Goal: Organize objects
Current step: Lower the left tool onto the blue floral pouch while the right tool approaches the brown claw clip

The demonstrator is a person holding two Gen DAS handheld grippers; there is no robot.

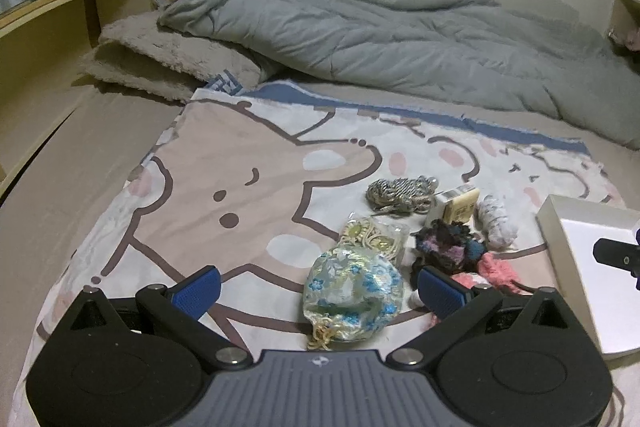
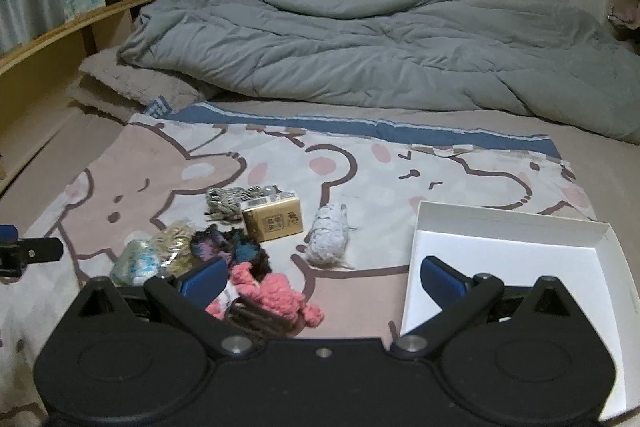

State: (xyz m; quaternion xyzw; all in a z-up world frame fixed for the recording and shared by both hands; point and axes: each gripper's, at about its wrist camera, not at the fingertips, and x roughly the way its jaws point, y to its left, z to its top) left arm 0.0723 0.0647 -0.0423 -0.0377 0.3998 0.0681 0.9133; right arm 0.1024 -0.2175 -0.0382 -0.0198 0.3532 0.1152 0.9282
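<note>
A small heap of soft goods is seen on the cartoon-print sheet spread over the bed, and the white box is taken here as the landmark. Nothing can be seen inside the box, so the sorting is judged to be at its very start. Nearest the box, on its left, the white knitted bundle is laid; further left the gold packet is set, with the grey striped cord behind it. Still further from the box the dark multicoloured yarn piece, the pink knitted piece, the bead string in its clear bag and the floral pouch are clustered closely together, some touching. The left gripper is held spread wide and empty, with the floral pouch lying between its blue pads, not yet clamped. The right gripper is likewise released and empty; its left pad is placed just beside the pink knitted piece, its right pad over the near-left corner of the box. The next move is judged to call for the left jaws to be lowered and closed around the pouch, which is soft and may slip or sag, before it is carried across to the box.
</note>
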